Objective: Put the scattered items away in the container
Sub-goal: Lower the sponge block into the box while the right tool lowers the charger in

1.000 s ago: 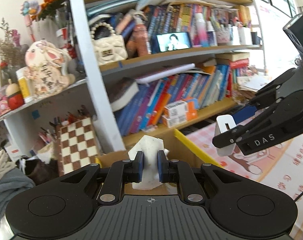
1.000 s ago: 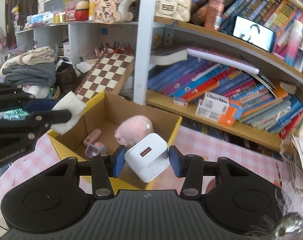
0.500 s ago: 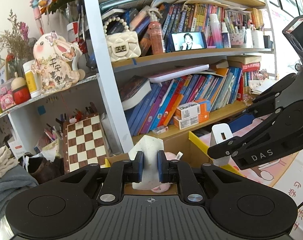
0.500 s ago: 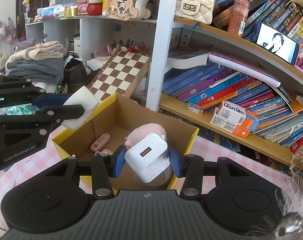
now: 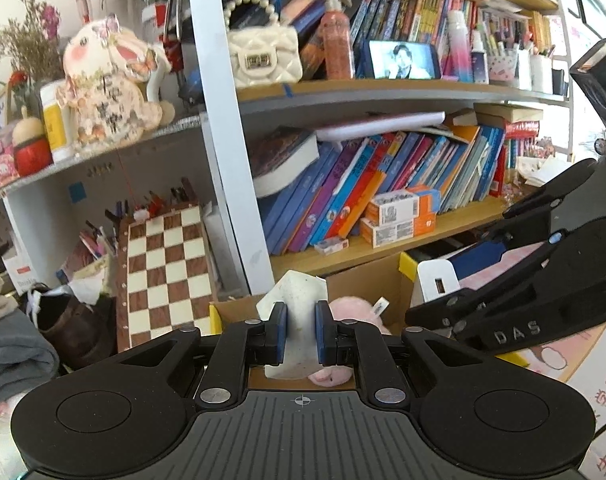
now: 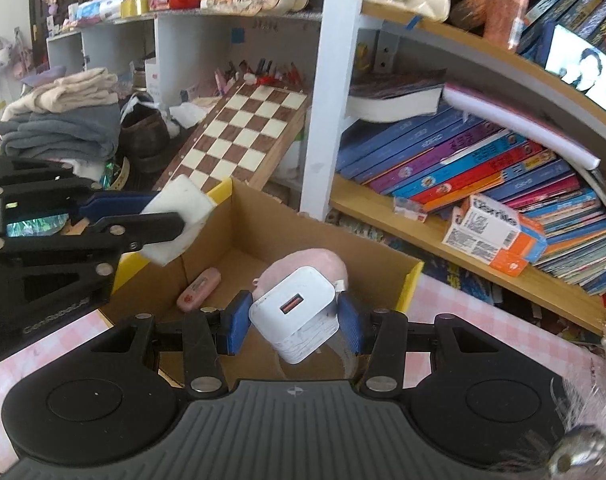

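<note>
My left gripper [image 5: 299,334] is shut on a white eraser-like block [image 5: 297,312] and holds it over the left rim of the cardboard box [image 6: 223,224]; it also shows in the right wrist view [image 6: 155,220]. My right gripper [image 6: 293,322] is shut on a white USB charger [image 6: 297,314] and holds it above the box's near side; it also shows in the left wrist view [image 5: 435,286]. Inside the box lie a pink plush toy [image 6: 299,264] and a small pink oblong item [image 6: 199,289].
The box has yellow-edged flaps [image 6: 409,284] and stands on a pink checked cloth [image 6: 463,312]. A chessboard [image 6: 243,128] leans behind it. A bookshelf with many books [image 6: 483,168] stands close behind. Folded clothes [image 6: 63,120] lie at the left.
Both grippers have moved closer over the box with their items still held. More of the box's inside shows now.
</note>
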Demonstrator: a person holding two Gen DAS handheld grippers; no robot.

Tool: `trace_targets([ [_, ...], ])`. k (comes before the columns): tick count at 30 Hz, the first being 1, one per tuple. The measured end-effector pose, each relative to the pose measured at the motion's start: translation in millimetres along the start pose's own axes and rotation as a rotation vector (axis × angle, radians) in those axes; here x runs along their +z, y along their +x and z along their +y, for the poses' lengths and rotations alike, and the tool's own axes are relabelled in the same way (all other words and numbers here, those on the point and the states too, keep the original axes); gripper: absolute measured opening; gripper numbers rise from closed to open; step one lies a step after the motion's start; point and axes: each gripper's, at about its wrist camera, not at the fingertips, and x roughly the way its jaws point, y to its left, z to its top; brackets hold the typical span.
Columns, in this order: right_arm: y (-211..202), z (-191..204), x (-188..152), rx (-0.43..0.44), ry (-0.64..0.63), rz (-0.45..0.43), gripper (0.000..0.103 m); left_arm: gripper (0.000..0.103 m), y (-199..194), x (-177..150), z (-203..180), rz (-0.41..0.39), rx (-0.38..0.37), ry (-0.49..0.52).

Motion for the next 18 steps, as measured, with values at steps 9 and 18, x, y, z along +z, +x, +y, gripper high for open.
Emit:
trace_targets([
  [9, 36.7, -1.3, -4.4, 0.034, -0.001, 0.078, 0.044, 0.013, 40.6, -12.7, 8.8, 0.086, -0.019, -0.016],
  [18, 64.3, 1.6, -11.8, 0.085, -0.005, 0.142, 0.044, 0.013, 69.1, -21.2, 9.9, 0.146, -0.041, -0.025],
])
